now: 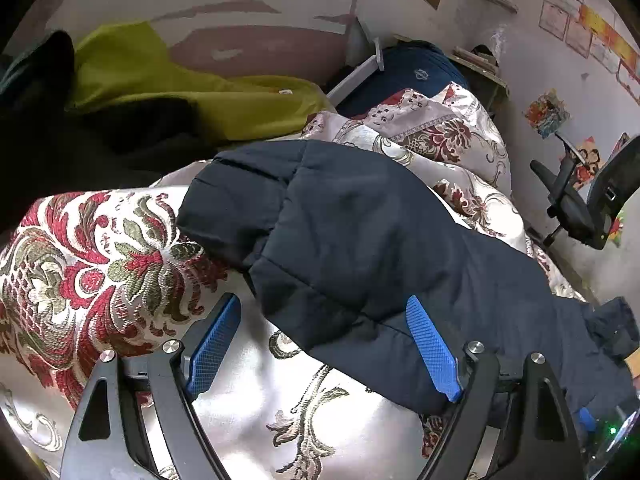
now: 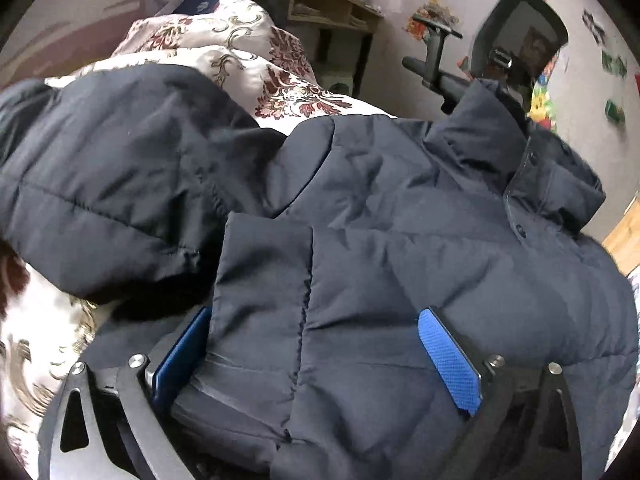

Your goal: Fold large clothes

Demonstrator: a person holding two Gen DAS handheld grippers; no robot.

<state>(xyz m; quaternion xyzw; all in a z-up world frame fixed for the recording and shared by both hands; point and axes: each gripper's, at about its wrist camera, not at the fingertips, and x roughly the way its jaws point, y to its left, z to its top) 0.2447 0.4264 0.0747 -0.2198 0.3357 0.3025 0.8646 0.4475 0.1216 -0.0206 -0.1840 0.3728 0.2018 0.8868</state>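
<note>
Left wrist view: left gripper (image 1: 326,344) spread wide, pinching nothing, over the floral bedspread (image 1: 100,248); navy padded jacket (image 1: 360,248) lay across the bed, its edge under the right-hand pad. Right wrist view: right gripper (image 2: 316,360) spread wide, a jacket (image 2: 360,208) fold between its fingers, pads not pressing it.

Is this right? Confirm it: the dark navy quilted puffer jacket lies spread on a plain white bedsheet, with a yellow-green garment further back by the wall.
Not quite. The dark navy quilted puffer jacket lies on a cream satin bedcover patterned with red and olive flowers, not a plain white sheet; the left wrist view shows this. The yellow-green garment does lie further back by the wall.
</note>
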